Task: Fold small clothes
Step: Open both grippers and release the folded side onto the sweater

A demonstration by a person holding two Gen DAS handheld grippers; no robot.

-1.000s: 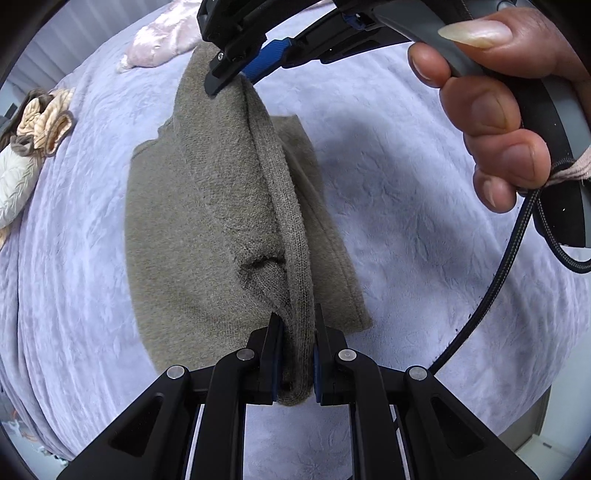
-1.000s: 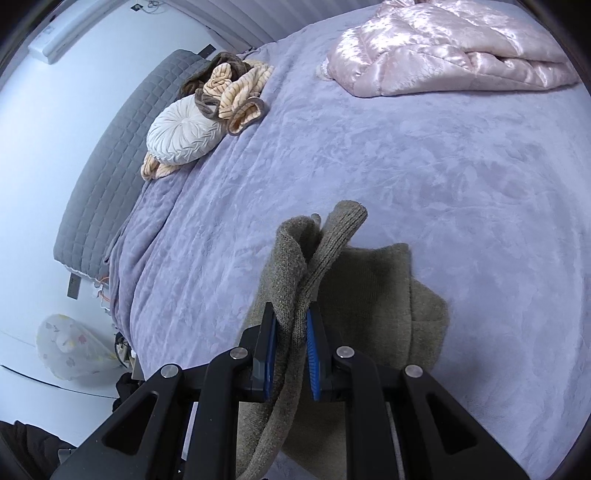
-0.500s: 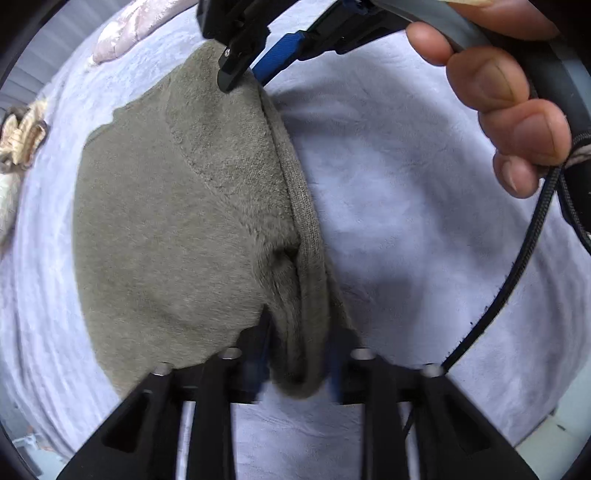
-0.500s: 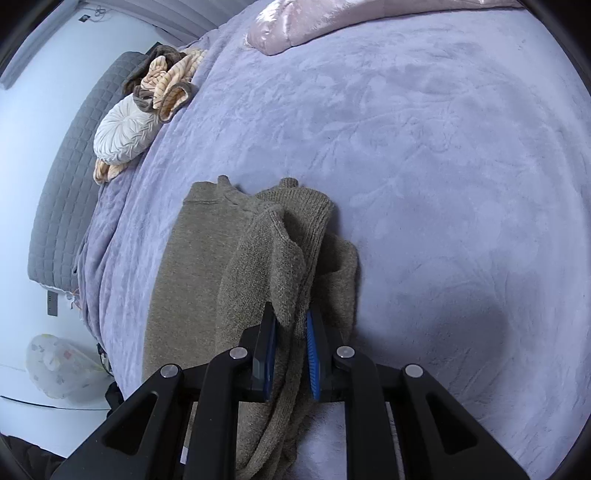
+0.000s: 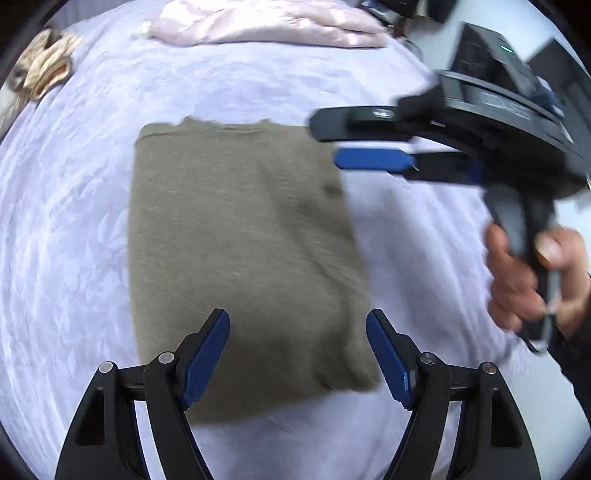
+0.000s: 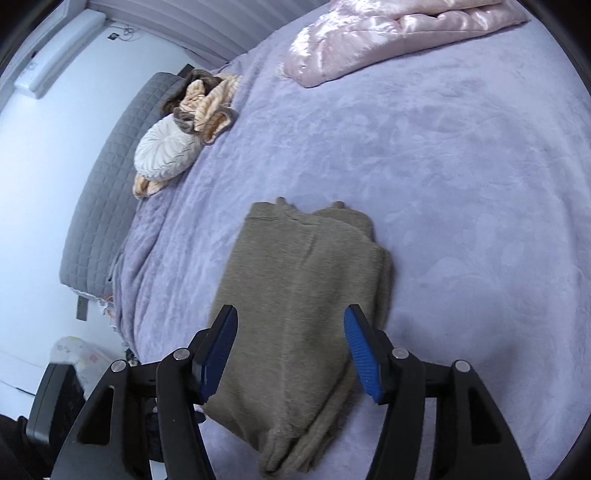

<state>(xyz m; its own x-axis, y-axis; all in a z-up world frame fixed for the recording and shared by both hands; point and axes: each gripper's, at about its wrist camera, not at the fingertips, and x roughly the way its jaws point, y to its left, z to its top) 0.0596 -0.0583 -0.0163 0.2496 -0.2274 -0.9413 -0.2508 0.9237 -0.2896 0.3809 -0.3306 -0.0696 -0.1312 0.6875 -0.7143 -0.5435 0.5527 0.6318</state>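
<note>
An olive-brown knitted garment (image 5: pixel 240 251) lies folded flat as a rectangle on the lilac bedspread (image 5: pixel 74 221). My left gripper (image 5: pixel 298 354) hovers above its near edge, jaws opening, pads clear of the cloth. In the left wrist view the right gripper (image 5: pixel 328 146) comes in from the right by the garment's far right corner, held by a hand (image 5: pixel 524 273). In the right wrist view the same garment (image 6: pixel 303 302) lies below my right gripper (image 6: pixel 290 350), whose jaws are also opening with nothing pressed between them.
A pink satin quilt (image 6: pixel 399 33) is heaped at the far side of the bed. A round white cushion (image 6: pixel 166 151) and striped peach cloths (image 6: pixel 207 103) lie by the grey quilted headboard (image 6: pixel 99 206). The bed's edge runs along the left, with a bag (image 6: pixel 77 358) on the floor.
Both grippers held a raised fold of the garment a second ago. They laid it over and let go; the garment now lies flat and both jaws stand apart.
</note>
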